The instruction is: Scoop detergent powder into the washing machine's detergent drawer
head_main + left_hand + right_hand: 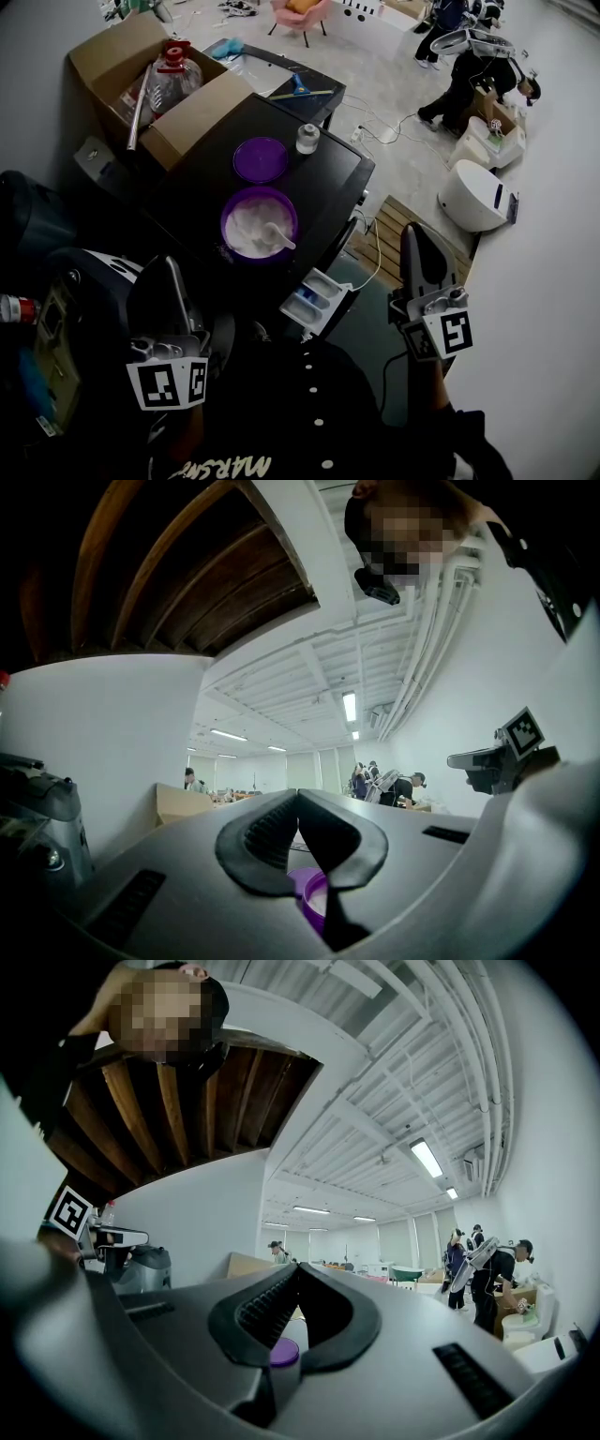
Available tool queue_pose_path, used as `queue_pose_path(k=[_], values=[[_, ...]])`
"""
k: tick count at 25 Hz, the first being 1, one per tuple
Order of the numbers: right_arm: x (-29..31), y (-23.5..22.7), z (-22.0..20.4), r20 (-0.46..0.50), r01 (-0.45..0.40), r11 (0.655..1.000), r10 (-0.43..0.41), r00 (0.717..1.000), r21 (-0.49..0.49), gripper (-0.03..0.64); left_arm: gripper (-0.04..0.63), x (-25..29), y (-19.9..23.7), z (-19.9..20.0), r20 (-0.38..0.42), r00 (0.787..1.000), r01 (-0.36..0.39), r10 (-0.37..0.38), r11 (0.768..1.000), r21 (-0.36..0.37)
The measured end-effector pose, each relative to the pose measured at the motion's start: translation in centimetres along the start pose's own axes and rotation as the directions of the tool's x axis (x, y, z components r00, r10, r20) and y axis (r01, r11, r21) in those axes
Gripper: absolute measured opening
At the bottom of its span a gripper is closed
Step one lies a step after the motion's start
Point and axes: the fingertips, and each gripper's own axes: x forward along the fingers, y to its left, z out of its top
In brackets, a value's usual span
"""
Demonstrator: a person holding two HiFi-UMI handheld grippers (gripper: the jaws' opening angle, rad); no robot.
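On the black surface [328, 178], a round purple tub of white detergent powder [260, 225] is set near the front edge, by the opened white detergent drawer [317, 302]. The left hand-held gripper [171, 269] and the right hand-held gripper [413, 234] are held closed, with nothing gripped.

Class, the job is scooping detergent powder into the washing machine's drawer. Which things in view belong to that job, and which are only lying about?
For the job:
- purple tub of powder
- white scoop lying in it
- detergent drawer, pulled open

Lying about:
- purple lid
- small jar
- cardboard box
- red-capped bottle in the box
- pink chair
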Motion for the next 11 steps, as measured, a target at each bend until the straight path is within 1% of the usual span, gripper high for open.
queue_pose_path(k=[5, 11], values=[[0.4, 0.4, 0.7, 0.009, 0.001, 1.0, -0.001, 1.0, 0.0, 0.028, 0.014, 0.1, -0.2, -0.1, -0.006, 1.0, 0.0, 0.0, 1.0, 0.006], [-0.3, -0.5, -1.0, -0.022, -0.005, 1.0, 0.004, 1.0, -0.013, 0.028, 0.015, 0.2, -0.2, -0.4, -0.008, 1.0, 0.002, -0.002, 1.0, 0.002]])
